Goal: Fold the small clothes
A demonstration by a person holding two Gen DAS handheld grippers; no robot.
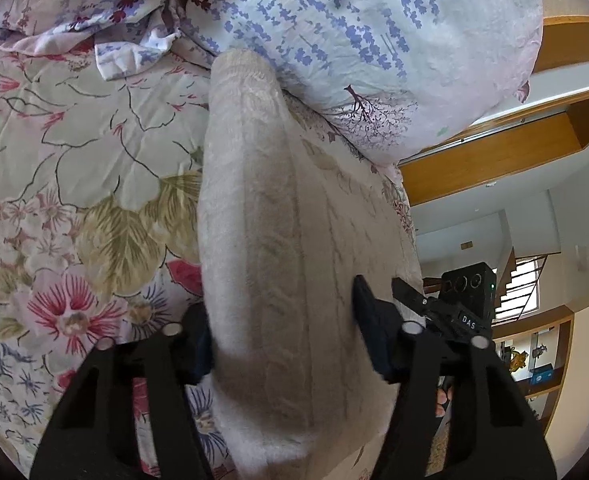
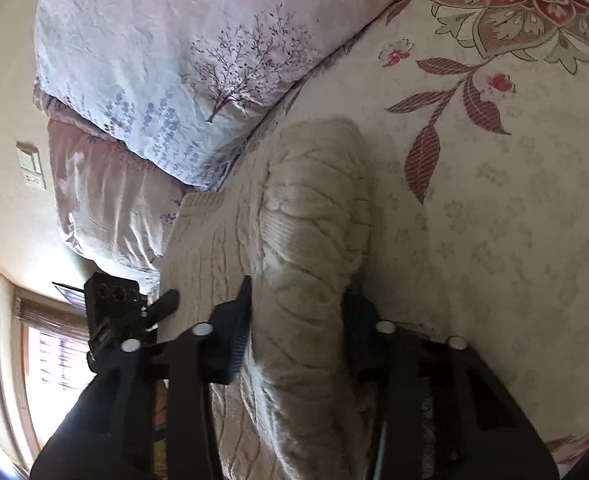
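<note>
Both of my tongs grasp the cream cable-knit sweater (image 1: 286, 240): left gripper (image 1: 282, 324) and right gripper (image 2: 296, 320) each pinch a thick roll of it between their pads, side by side. It lies on the floral bedspread (image 1: 74, 140), just below the pillows (image 1: 354, 40). I judge this the pickup for a fold; next, lift both edges evenly and carry them over.

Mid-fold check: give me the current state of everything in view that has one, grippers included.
Cream knit sweater: folded into a long bundle, lying on the bed, far end against the pillow.
Left gripper: shut on the sweater's near end.
Right gripper: shut on the sweater's bunched folded part.
Pillow: lying on the bed, untouched by the grippers.
Floral bedspread: spread flat under the sweater.
</note>
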